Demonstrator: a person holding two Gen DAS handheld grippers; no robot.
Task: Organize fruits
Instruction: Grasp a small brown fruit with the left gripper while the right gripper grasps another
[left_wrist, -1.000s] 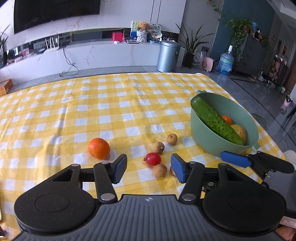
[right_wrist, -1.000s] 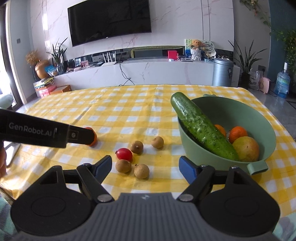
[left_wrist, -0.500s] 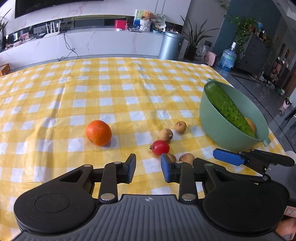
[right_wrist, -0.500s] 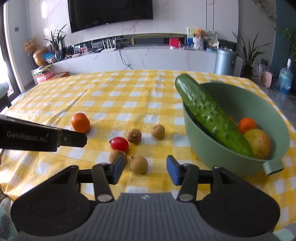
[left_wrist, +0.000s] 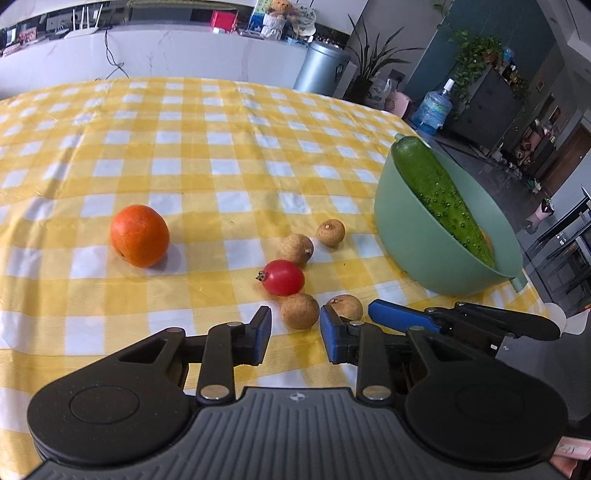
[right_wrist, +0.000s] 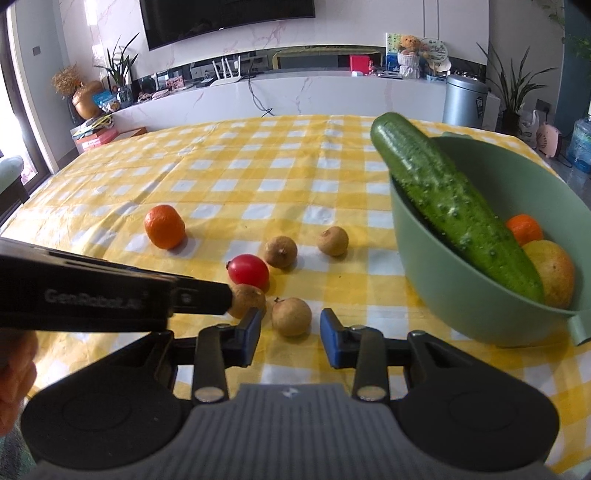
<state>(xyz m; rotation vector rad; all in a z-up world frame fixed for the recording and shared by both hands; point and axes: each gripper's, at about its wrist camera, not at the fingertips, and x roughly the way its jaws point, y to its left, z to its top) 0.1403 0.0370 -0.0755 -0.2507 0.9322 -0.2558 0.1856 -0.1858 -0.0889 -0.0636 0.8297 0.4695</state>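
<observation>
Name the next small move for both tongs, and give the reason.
Probably finish closing, then lift. Both tongs have just been closing: the left tongs flank the left longan and the right tongs flank the right longan, yet a sliver of gap shows beside each fruit, so neither looks gripped. The green bowl already holds other produce.

4 longans (right_wrist: 291, 316), 2 oranges (right_wrist: 164, 226), 1 tomato (right_wrist: 248, 271)

In the right wrist view, the left gripper (right_wrist: 221, 295) hid part of one longan (right_wrist: 249, 300). The cucumber (right_wrist: 454, 214) covered most of the bowl's orange (right_wrist: 524, 229) at 3 o'clock.
</observation>
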